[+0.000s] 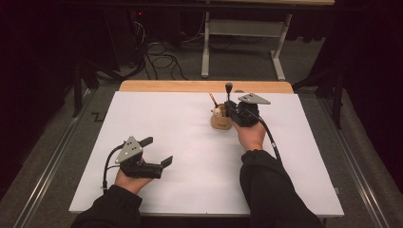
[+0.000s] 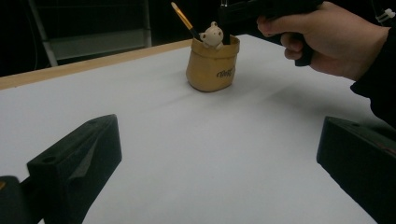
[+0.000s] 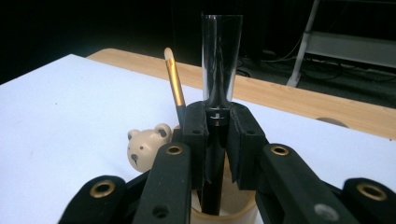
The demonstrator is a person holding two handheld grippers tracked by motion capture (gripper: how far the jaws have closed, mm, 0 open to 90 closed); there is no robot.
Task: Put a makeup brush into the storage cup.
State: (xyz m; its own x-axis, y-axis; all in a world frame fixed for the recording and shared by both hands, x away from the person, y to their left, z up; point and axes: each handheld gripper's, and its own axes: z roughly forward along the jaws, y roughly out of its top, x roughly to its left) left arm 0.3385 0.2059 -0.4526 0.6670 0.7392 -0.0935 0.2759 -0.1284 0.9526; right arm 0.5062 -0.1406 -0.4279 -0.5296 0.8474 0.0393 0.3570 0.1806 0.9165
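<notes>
Bright tabletop, dark surroundings, soft focus

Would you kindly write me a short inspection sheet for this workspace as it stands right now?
Surface: white sheet over a wooden table, flat and clean.
Job's things: tan holder with a bear figure on its rim; a gold-handled brush leans inside; a black brush with a clear cap stands upright in it.
Clutter: nothing seen on the sheet.
Grippers: right gripper shut on the black brush above the holder; left gripper open, empty, resting near the front left.
Cables: one trails from each gripper; loose cords on the floor behind the table.
Surroundings: dark room, grey metal frame beyond the table.
</notes>
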